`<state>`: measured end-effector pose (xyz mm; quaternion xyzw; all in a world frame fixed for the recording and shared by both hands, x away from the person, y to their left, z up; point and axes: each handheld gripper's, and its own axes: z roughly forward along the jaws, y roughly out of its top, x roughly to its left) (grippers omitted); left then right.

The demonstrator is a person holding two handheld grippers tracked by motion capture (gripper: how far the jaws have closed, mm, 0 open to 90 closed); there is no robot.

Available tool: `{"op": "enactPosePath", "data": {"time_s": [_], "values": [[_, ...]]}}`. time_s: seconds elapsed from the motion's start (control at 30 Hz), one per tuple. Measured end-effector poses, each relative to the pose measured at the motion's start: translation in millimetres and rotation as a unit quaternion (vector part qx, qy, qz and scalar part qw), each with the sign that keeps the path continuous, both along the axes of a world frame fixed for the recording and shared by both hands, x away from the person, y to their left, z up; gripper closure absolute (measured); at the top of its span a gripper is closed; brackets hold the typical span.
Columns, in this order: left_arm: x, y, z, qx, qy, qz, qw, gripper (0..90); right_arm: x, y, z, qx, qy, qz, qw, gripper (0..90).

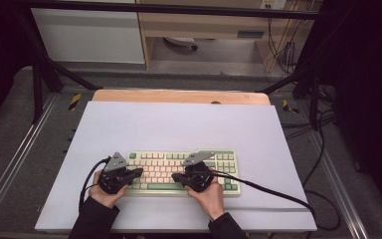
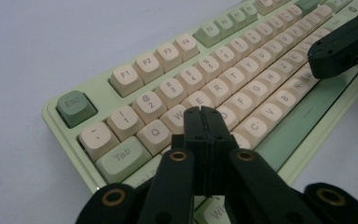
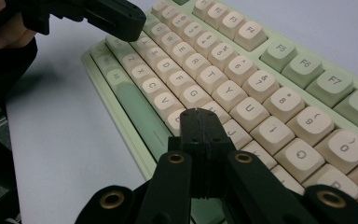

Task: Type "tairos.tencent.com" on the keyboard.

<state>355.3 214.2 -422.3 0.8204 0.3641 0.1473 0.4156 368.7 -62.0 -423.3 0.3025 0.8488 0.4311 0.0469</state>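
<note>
Both my hands come in low from the near edge: left gripper [image 2: 202, 112] pinched shut, empty, above the A and S keys; right gripper [image 3: 199, 113] likewise shut over the keyboard [image 1: 231, 172], mid-table on the white mat [image 1: 179, 124].

White mat [image 1: 179, 124] open beyond keyboard [image 1: 179, 169] (perhaps sides too), both grippers crowding keys
</note>
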Motion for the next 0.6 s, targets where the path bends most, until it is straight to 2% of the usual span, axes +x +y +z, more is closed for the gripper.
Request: {"op": "enactPosePath", "data": {"time_s": [0.43, 0.6], "values": [[-0.1, -0.6, 0.0, 0.0, -0.001, 0.0, 1.0, 90.0, 1.1, 8.2, -7.9, -0.008, 0.006, 0.002, 1.0, 90.0], [-0.2, -0.5, 0.2, 0.0, -0.001, -0.001, 1.0, 90.0, 0.7, 9.0, -10.7, -0.014, 0.001, 0.004, 0.9999, 90.0]]}}
